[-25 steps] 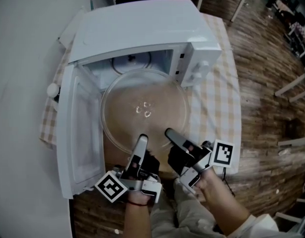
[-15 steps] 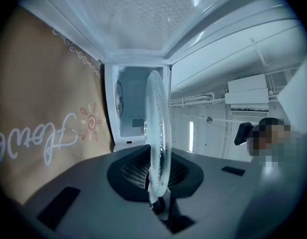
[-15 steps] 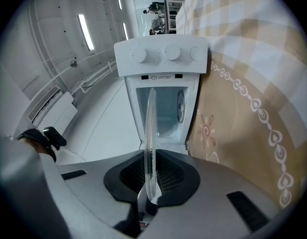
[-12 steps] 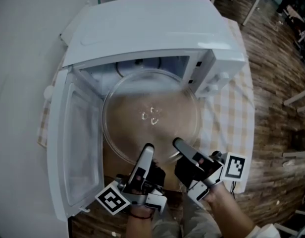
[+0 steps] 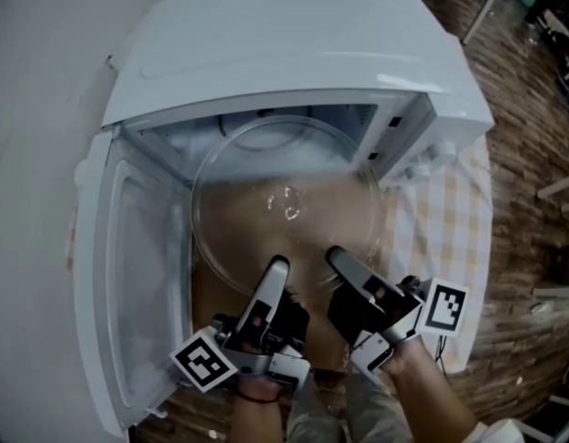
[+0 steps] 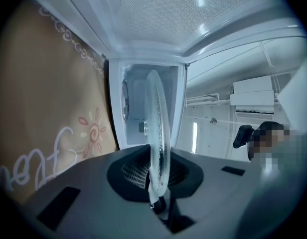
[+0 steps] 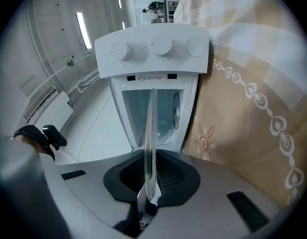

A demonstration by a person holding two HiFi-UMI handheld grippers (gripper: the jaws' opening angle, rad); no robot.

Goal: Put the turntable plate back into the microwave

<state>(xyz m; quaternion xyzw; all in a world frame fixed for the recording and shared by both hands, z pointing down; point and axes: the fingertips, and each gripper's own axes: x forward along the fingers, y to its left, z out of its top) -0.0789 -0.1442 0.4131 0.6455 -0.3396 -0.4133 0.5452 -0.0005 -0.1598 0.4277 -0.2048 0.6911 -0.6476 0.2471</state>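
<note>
Head view: turntable plate [image 5: 257, 215] rim between left fingers [image 5: 273, 281], right fingers [image 5: 345, 268]

Head view: steep down, white boxy microwave [image 5: 284, 53] ctr. Left gripper view & right gripper view: close, level, looking into it. All share clear round glass plate [image 5: 284, 206].

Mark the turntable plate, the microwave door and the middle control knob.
turntable plate [image 5: 266, 233], head view, clear glass left of its hub.
microwave door [image 5: 141, 275], head view, its inner window panel.
middle control knob [image 7: 162, 45], right gripper view, the knob's face.

room with microwave [image 5: 284, 44], checked tablecloth [image 5: 446, 215]
</note>
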